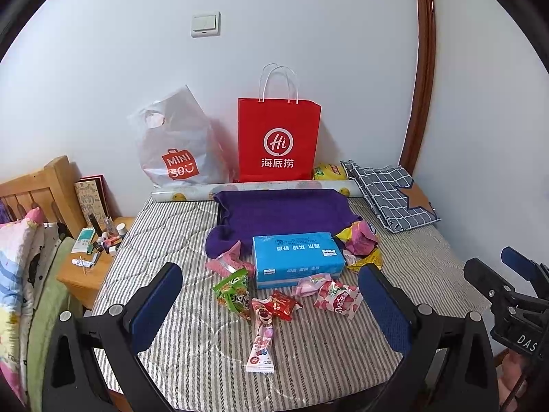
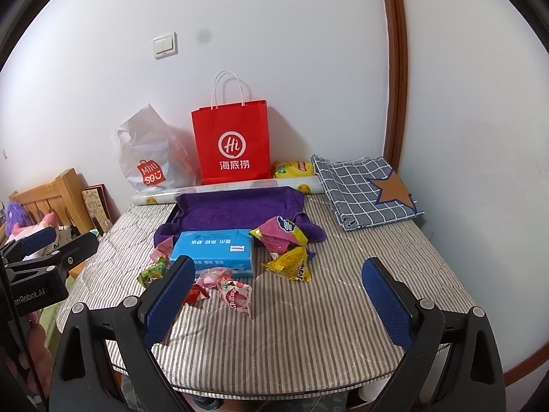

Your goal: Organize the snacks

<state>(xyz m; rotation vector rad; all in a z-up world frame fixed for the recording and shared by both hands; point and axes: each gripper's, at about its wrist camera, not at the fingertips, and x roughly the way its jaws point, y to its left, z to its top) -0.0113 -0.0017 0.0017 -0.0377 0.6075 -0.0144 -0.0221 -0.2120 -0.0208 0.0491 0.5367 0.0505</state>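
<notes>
Several snack packets lie on the striped table (image 1: 206,353): a green one (image 1: 233,292), a red one (image 1: 282,304), a long pink bear packet (image 1: 262,336), a strawberry one (image 1: 338,299) and yellow-pink ones (image 2: 279,233), around a blue tissue pack (image 1: 296,257). A purple-lined tray (image 1: 281,211) sits behind them. My left gripper (image 1: 271,298) is open and empty, just above the front snacks. My right gripper (image 2: 278,288) is open and empty, above the table front, right of the snacks. It also shows in the left wrist view (image 1: 511,285).
A red paper bag (image 1: 278,140) and a white Miniso plastic bag (image 1: 178,144) stand against the wall. A rolled sheet (image 1: 247,189), a yellow chip bag (image 2: 295,169) and a folded checked cloth (image 2: 363,189) lie at the back. A wooden nightstand (image 1: 85,271) and bed are left.
</notes>
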